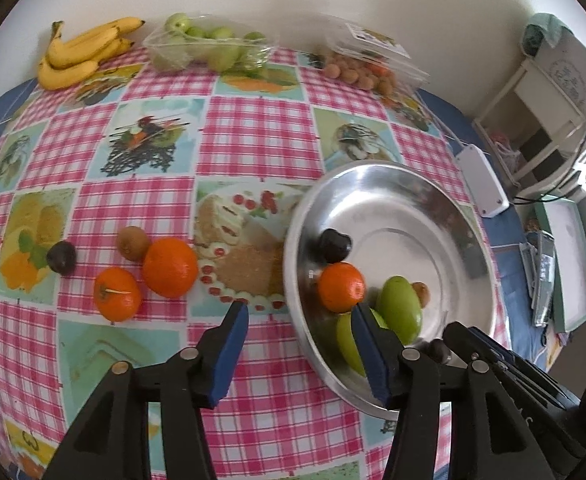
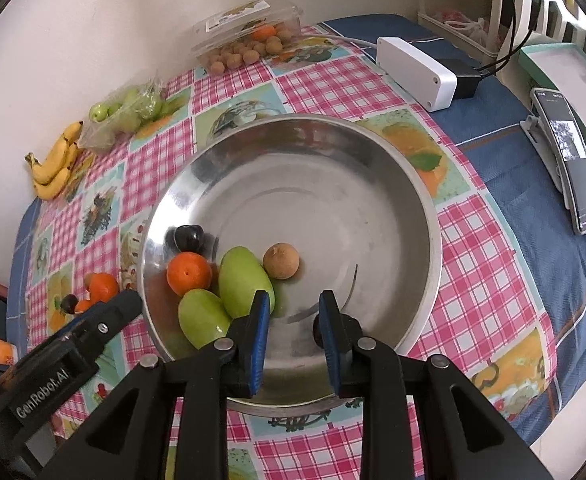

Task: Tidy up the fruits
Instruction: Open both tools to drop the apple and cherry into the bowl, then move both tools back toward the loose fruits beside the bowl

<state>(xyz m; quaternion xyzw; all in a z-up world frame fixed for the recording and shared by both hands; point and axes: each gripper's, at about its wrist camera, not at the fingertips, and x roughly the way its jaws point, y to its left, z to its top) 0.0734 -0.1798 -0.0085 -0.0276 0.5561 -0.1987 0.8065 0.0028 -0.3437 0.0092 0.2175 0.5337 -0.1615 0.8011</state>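
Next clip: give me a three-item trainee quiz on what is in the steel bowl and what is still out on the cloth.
1. True or false: the steel bowl holds two oranges.
2. How many green fruits lie in the bowl? A) one B) two C) four
3. Fill in: loose on the cloth lie two oranges, a dark plum and a brown ____.

Key: 1 false, one orange; 2 B; 3 kiwi.
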